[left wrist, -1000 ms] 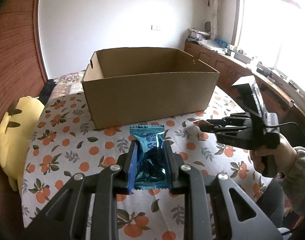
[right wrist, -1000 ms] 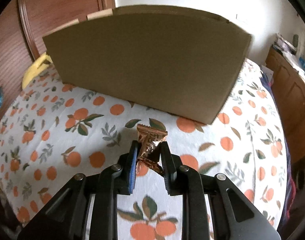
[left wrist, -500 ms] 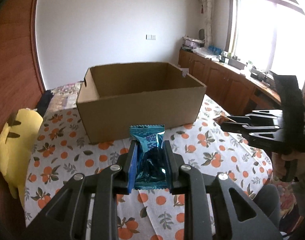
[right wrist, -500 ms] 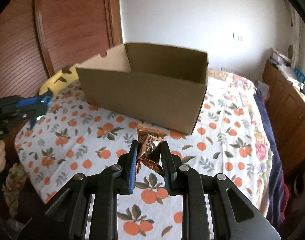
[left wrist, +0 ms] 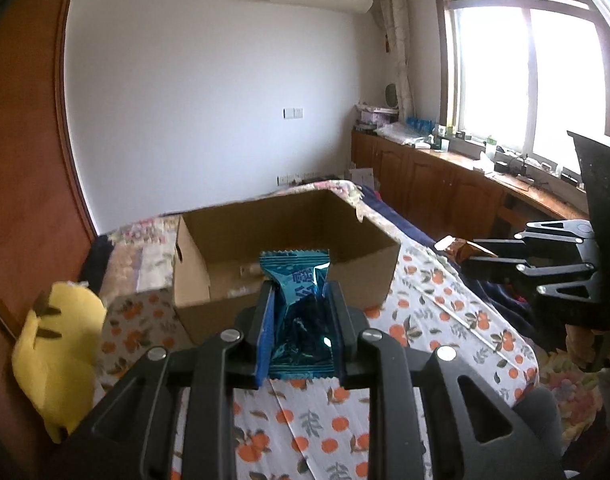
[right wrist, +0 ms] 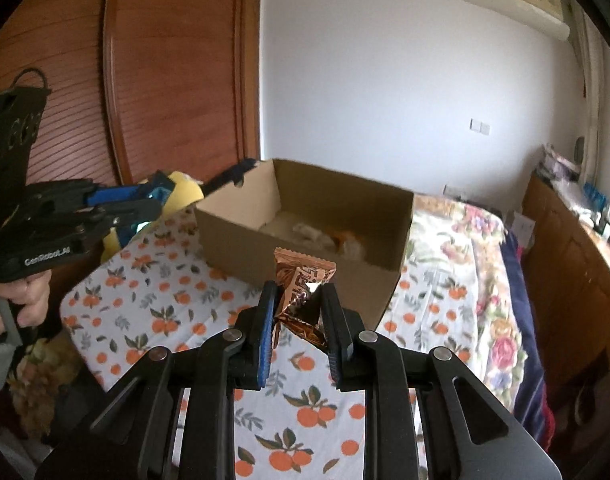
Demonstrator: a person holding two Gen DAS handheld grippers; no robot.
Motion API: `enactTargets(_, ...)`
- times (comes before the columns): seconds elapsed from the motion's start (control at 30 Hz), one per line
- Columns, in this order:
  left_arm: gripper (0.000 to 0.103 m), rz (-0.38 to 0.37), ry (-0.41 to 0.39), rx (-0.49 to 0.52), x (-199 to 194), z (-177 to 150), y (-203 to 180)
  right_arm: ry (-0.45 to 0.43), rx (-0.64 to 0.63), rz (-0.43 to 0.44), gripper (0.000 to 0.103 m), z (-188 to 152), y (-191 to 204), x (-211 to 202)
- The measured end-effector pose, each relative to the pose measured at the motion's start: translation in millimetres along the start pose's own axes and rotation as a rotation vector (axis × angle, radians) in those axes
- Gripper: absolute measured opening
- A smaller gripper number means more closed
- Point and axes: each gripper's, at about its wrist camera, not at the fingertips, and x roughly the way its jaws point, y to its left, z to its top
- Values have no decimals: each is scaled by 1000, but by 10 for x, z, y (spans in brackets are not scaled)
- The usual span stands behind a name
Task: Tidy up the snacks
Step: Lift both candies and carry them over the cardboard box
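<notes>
A blue foil snack packet (left wrist: 296,308) is pinched between the pads of the left tool (left wrist: 299,300), crimped top edge sticking up, and it's held in the air just in front of the open cardboard box (left wrist: 289,256). Same deal on the other side: a copper-brown snack packet (right wrist: 301,292) is clamped in the right tool (right wrist: 299,304), tilted a bit, also held above the cloth near the box's front corner. Both tools are squeezed narrow on their packets. Inside the box a few pale and orange snacks (right wrist: 329,238) can be made out, though they're blurry. The box sits on a table covered by a white tablecloth with oranges (right wrist: 153,312). A yellow plush toy (left wrist: 55,352) is seen at the table's left edge. A hand (right wrist: 19,300) is wrapped around the left tool's handle.
</notes>
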Motion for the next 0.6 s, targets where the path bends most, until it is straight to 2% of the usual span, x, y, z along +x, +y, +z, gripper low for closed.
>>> enactTargets(0.27, 22, 3, -17, 16, 181, 196, 93, -17, -37, -3, 20, 219, 0, 70)
enactTargets(0.6, 22, 19, 6, 34, 738, 319, 284, -3, -35, 10, 20, 413, -209, 550)
